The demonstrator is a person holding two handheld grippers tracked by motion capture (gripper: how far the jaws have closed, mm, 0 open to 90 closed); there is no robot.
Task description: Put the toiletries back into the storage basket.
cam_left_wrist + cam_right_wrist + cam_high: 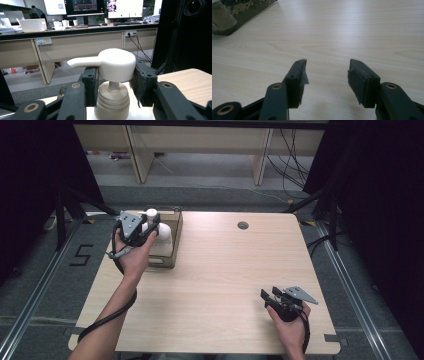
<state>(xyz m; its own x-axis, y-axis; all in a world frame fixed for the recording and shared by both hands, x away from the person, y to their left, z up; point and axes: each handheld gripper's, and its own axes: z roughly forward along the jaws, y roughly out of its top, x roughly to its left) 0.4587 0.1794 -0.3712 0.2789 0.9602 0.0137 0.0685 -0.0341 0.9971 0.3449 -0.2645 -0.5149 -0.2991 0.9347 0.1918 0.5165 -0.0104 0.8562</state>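
A white pump bottle (pixel 161 236) stands in a cardboard box (pixel 175 240) at the table's far left. My left gripper (pixel 150 226) is shut on the bottle's pump head (pixel 115 64), one black jaw on each side, with the spout pointing left in the left gripper view. The bottle's ribbed collar (pixel 112 102) sits just below the pads. My right gripper (pixel 270 295) rests low over the wood near the front right corner, open with nothing between its fingers (pixel 297 82).
The wooden table (pixel 225 270) has a round cable hole (pixel 243 225) near its far edge. The dark corner of the box (pixel 242 12) lies far off in the right gripper view. Desks with monitors stand beyond the table.
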